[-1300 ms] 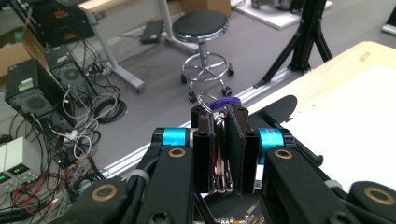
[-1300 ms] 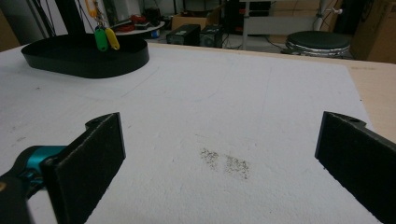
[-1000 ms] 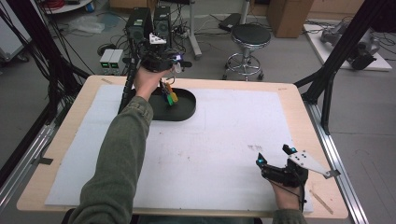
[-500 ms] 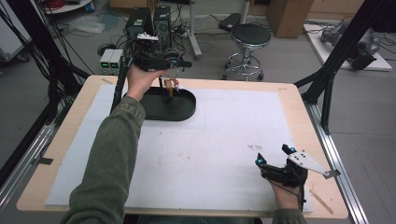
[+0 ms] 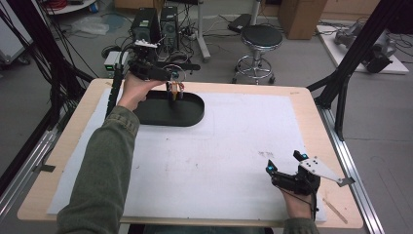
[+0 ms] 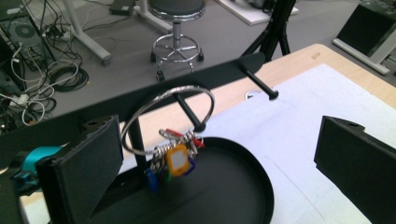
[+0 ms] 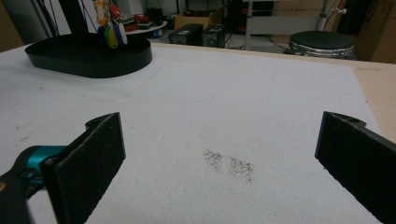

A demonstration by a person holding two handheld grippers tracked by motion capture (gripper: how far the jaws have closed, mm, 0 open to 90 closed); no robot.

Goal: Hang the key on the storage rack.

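Key ring (image 6: 168, 119) hung on rack peg (image 6: 189, 112), ahead of spread left fingers.

Left gripper (image 5: 160, 73) is held above the far-left end of the surface (image 5: 58, 161), over the black oval tray (image 5: 192, 114); its fingers (image 6: 88, 168) stand wide apart with nothing between them. Ring with coloured key tags (image 6: 175, 161) hangs from a peg on the black rack bar (image 6: 154, 91), beyond the fingertips and a little left of the gap, tags dangling above the tray, not touching either finger. Right gripper (image 5: 287, 168) rests low near the near-right corner on the white sheet (image 5: 234, 141), fingers (image 7: 91, 154) likewise spread and empty, well apart from the ring.
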